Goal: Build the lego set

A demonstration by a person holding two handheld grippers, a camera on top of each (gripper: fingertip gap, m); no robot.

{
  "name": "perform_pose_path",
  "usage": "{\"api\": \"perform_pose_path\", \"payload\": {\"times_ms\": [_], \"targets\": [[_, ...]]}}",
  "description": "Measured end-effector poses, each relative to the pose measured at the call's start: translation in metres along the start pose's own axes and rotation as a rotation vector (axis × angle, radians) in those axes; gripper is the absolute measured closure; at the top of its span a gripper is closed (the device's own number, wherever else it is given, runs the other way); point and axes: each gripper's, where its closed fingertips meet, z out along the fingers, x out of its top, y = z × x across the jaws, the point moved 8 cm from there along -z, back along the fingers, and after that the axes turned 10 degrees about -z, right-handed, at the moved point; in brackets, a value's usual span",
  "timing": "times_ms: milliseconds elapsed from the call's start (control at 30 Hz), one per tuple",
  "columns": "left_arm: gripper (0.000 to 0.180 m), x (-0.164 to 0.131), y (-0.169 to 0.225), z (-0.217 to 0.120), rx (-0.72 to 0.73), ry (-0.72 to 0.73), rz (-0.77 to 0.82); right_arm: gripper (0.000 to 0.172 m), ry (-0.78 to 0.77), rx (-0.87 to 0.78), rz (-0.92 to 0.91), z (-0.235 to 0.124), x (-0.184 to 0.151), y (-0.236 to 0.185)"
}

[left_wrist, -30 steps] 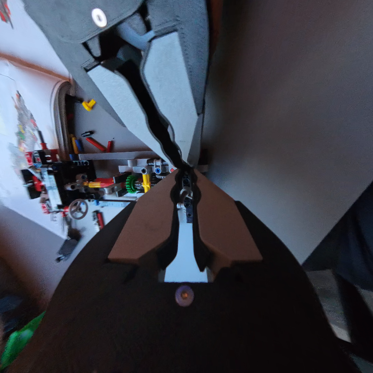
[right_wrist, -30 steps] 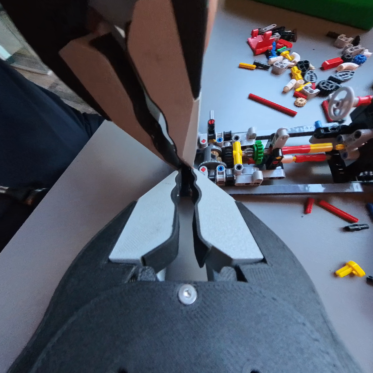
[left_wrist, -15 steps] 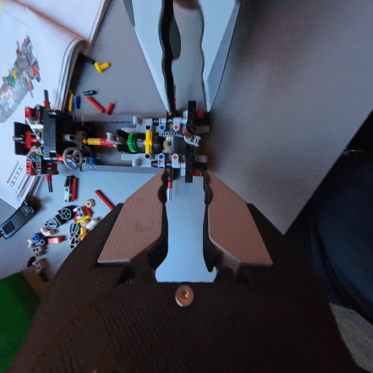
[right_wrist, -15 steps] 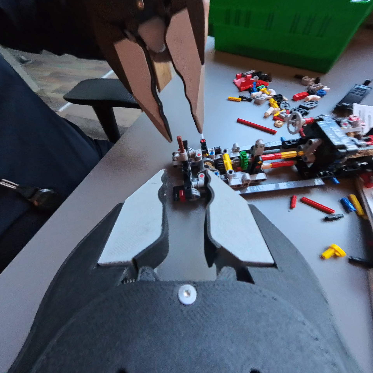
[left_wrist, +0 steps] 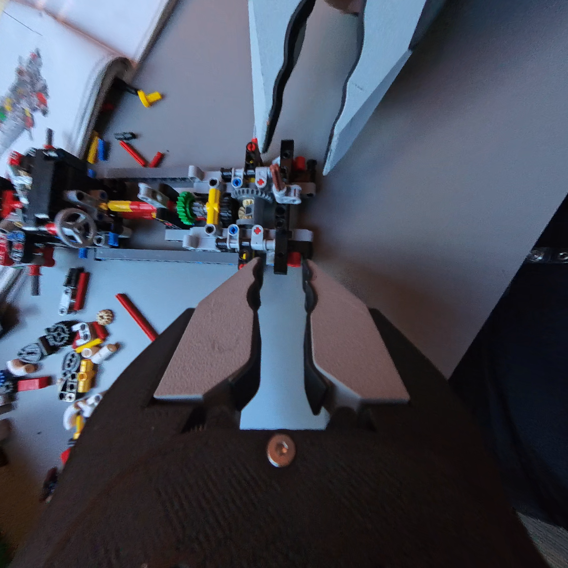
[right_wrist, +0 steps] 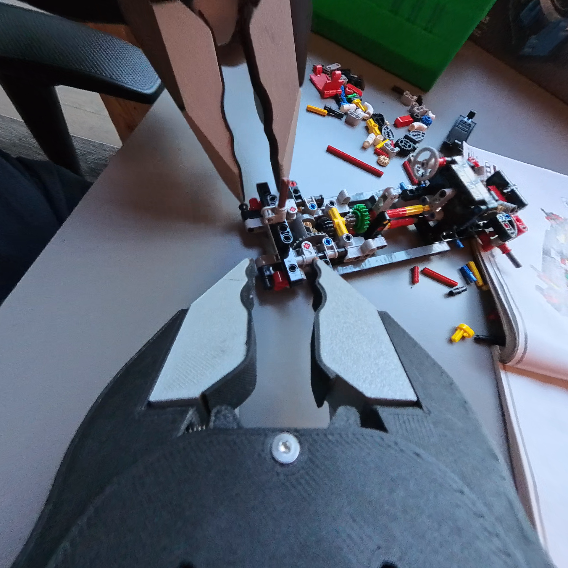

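Loose bricks [right_wrist: 373, 118], booklet [right_wrist: 541, 322] (open), green bin [right_wrist: 396, 40]

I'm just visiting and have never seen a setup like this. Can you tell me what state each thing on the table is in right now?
Left gripper: jaws open, tips at one end of the toy car frame, holding nothing.
Right gripper: jaws open, tips either side of the frame's other corner.
Toy car frame: partly built, lying flat on the table.
Loose pieces: scattered in a pile.
Instruction booklet: lying open.
Long red rod: lying loose.
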Motion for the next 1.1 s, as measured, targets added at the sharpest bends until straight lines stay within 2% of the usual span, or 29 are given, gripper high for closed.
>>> {"api": "perform_pose_path", "payload": {"times_ms": [100, 167, 233, 367, 567, 667, 733, 833, 967, 1100], "targets": [[0.159, -0.005, -0.002, 0.011, -0.018, -0.024, -0.028, 0.139, -0.008, -0.03, -0.049, 0.002, 0.003, -0.005], [0.175, -0.008, -0.002, 0.017, -0.035, -0.03, -0.015, 0.14, -0.029, -0.065, -0.091, 0.004, 0.005, -0.01], [0.175, -0.006, -0.003, 0.02, -0.084, 0.004, -0.03, 0.135, -0.06, -0.11, -0.138, 0.008, 0.006, -0.013], [0.175, -0.005, -0.011, 0.02, -0.198, 0.026, -0.129, 0.138, -0.139, -0.209, -0.246, 0.009, 0.004, -0.014], [0.176, 0.006, -0.022, 0.007, -0.348, 0.065, -0.274, 0.133, -0.245, -0.463, -0.495, 0.006, 0.012, -0.015], [0.176, 0.014, -0.024, -0.001, -0.395, 0.084, -0.293, 0.143, -0.284, -0.615, -0.643, 0.003, 0.02, -0.016], [0.176, 0.018, -0.025, -0.006, -0.39, 0.086, -0.284, 0.144, -0.293, -0.676, -0.706, 0.001, 0.025, -0.016], [0.176, 0.022, -0.025, -0.011, -0.384, 0.073, -0.269, 0.144, -0.295, -0.686, -0.704, -0.001, 0.029, -0.017], [0.176, 0.024, -0.026, -0.013, -0.379, 0.057, -0.27, 0.133, -0.28, -0.699, -0.708, -0.009, 0.034, -0.02], [0.176, 0.026, -0.025, -0.013, -0.375, 0.043, -0.263, 0.134, -0.271, -0.689, -0.733, -0.007, 0.036, -0.022]]}}
